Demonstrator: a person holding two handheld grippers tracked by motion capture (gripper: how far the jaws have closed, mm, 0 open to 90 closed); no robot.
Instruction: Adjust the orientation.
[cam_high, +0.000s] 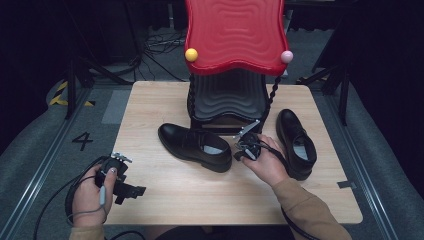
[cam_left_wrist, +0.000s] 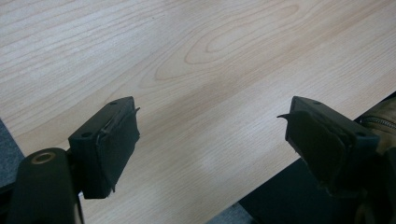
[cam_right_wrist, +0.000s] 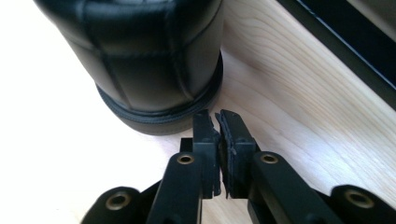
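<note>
Black leather shoe (cam_high: 196, 146), glossy, lies mid-table, its heel just beside the clenched, empty right gripper (cam_right_wrist: 218, 122). Second shoe (cam_high: 297, 143) right; red-topped stand (cam_high: 234, 35) behind. Left gripper (cam_left_wrist: 212, 135), released, over the table (cam_high: 165, 190) edge.

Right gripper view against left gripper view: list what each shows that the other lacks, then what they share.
Right gripper view alone: the right gripper with its jaws closed together on nothing, tips just short of the heel of a black leather shoe, and a dark frame edge at upper right.

Left gripper view alone: the left gripper with jaws wide apart over bare wood, plus a brown sleeve at the right edge.

Both: the light wooden table beneath the jaws.
</note>
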